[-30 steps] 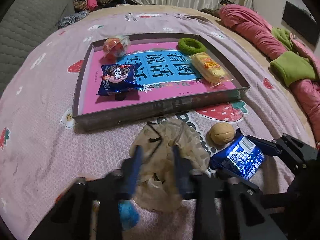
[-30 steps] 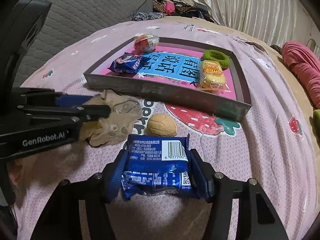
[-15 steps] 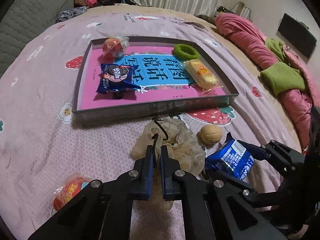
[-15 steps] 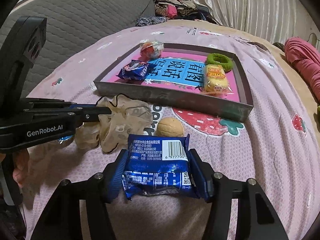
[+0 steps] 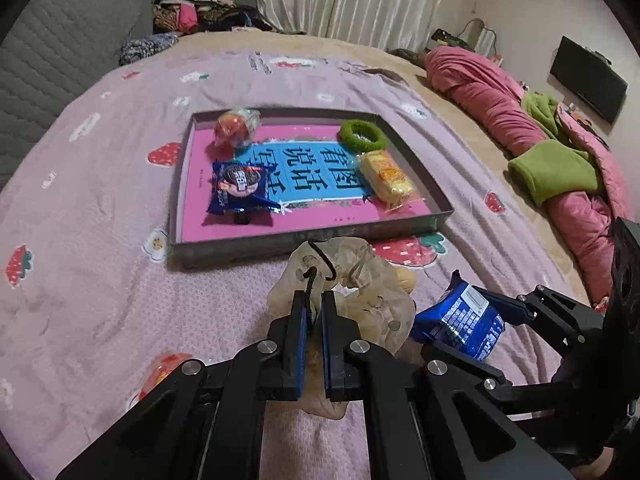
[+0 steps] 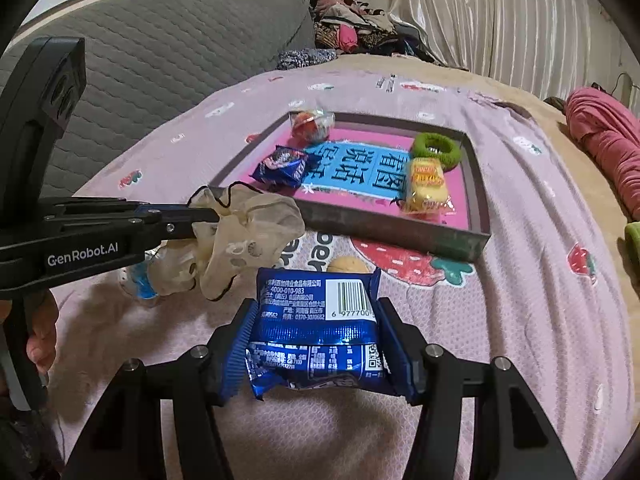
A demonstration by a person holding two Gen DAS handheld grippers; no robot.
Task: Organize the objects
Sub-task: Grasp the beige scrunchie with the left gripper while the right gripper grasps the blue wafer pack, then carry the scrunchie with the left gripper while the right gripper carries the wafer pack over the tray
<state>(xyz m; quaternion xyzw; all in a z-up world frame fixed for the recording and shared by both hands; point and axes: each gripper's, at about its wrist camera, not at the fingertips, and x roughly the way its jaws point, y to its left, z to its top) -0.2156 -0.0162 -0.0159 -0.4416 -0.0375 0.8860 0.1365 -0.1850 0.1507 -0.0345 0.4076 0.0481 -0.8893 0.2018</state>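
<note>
Both grippers are loaded, and both loads sit on the near side of the tray (image 5: 308, 236) — that is what the coming move turns on. The left gripper (image 5: 313, 312) has its jaws closed on the beige scrunchie (image 5: 360, 292), pinching it at its black cord; the fabric hangs lifted just short of the tray's near wall, almost over it. The right gripper (image 6: 316, 332) clamps the blue snack packet (image 6: 316, 320) across its width, barcode side up, its long axis pointing toward the tray; it is held further back from that wall than the scrunchie.

Inside the tray already lie a second blue packet (image 5: 240, 188), a yellow snack (image 5: 386, 178), a green hair ring (image 5: 362, 135) and a red-orange wrapped sweet (image 5: 235, 127). A walnut (image 6: 347, 265) rests on the bedspread (image 5: 88, 216) between the tray's near wall and the held packet.

The left gripper seems the nearer — a short forward carry over the wall would probably put the scrunchie inside.
</note>
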